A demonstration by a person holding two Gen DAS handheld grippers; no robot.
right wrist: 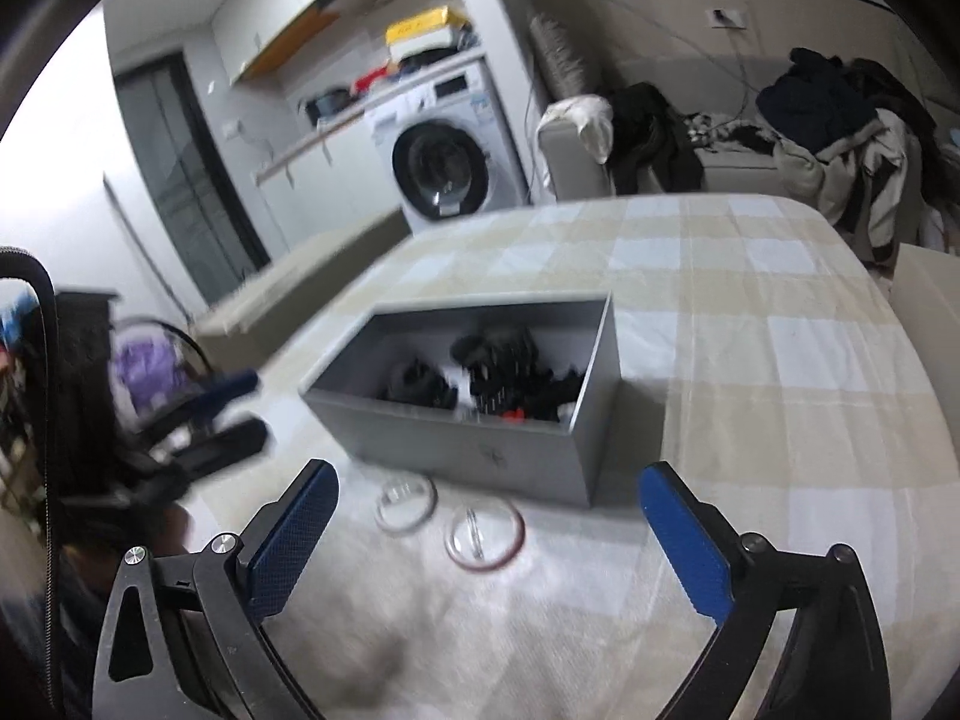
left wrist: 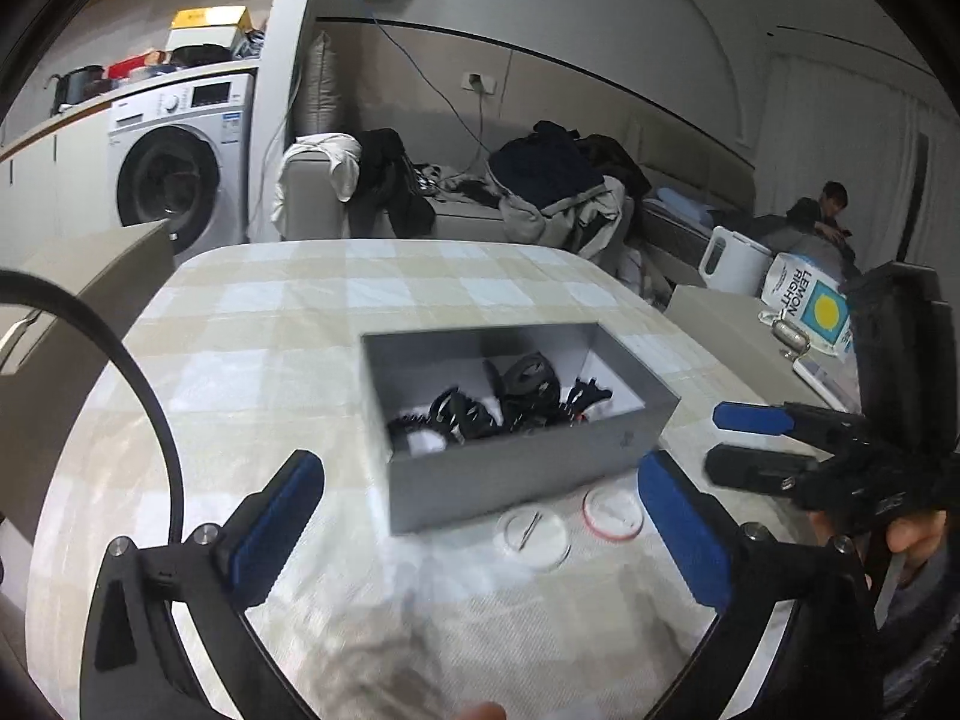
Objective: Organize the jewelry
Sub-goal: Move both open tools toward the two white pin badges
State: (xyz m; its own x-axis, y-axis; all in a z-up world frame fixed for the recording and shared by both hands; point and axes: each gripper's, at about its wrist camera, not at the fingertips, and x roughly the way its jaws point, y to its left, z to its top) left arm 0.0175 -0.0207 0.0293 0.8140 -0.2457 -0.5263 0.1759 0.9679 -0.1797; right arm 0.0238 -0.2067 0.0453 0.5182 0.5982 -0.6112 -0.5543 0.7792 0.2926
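Observation:
An open grey box [left wrist: 516, 474] [right wrist: 456, 438] sits on the checked tablecloth [left wrist: 270, 330] [right wrist: 750, 330], with a tangle of black jewelry pieces [left wrist: 510, 402] [right wrist: 498, 378] inside. In front of its near wall lie two small round clear dishes [left wrist: 536, 531] [right wrist: 406, 503]; one has a reddish rim [left wrist: 613, 513] [right wrist: 485, 537]. My left gripper [left wrist: 477, 468] [right wrist: 252, 411] is open before the box, holding nothing. My right gripper [right wrist: 489, 474] [left wrist: 729, 441] is also open and empty, over the dishes.
A white kettle [left wrist: 732, 261] and a "Lemon Right" pack [left wrist: 807, 306] stand on a side table at the right. Beyond the table are a sofa piled with clothes [left wrist: 558, 192], a washing machine [left wrist: 174, 162] and a seated person [left wrist: 822, 210]. A black hoop [left wrist: 150, 396] curves at the left.

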